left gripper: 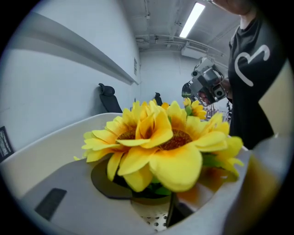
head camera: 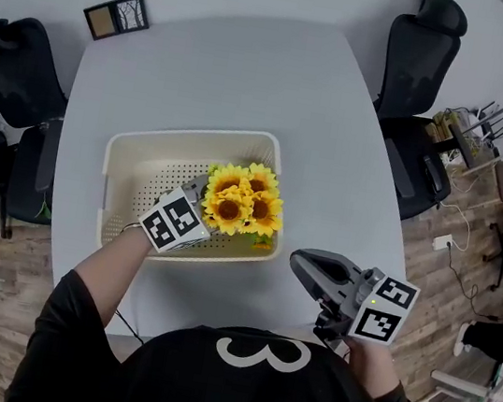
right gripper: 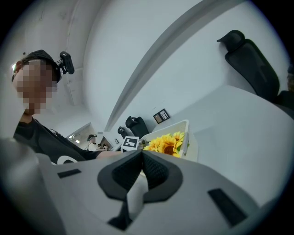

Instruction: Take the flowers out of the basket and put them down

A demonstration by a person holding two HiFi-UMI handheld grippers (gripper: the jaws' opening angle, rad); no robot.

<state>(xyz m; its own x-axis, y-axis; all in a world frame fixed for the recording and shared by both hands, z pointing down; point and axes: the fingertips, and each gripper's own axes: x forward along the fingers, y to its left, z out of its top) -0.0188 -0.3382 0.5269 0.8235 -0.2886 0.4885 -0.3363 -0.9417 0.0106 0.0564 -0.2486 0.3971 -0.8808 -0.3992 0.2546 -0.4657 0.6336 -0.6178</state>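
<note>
A bunch of yellow sunflowers (head camera: pixel 242 201) stands in the right part of a cream perforated basket (head camera: pixel 195 139) on the grey table. My left gripper (head camera: pixel 204 190) reaches into the basket from the near side. Its tips are hidden under the flower heads. In the left gripper view the sunflowers (left gripper: pixel 161 137) fill the gap of the left gripper (left gripper: pixel 156 202), and its jaws are closed on the stems and leaves below the heads. My right gripper (head camera: pixel 299 262) hovers off the basket's near right corner. Its pads meet in the right gripper view (right gripper: pixel 141 156) with nothing between them.
The grey table (head camera: pixel 253 73) has a framed picture (head camera: pixel 117 16) at its far left corner. Black office chairs stand at the far right (head camera: pixel 426 43) and at the left (head camera: pixel 13 63). Cables and small items lie on the wooden floor at the right (head camera: pixel 461 134).
</note>
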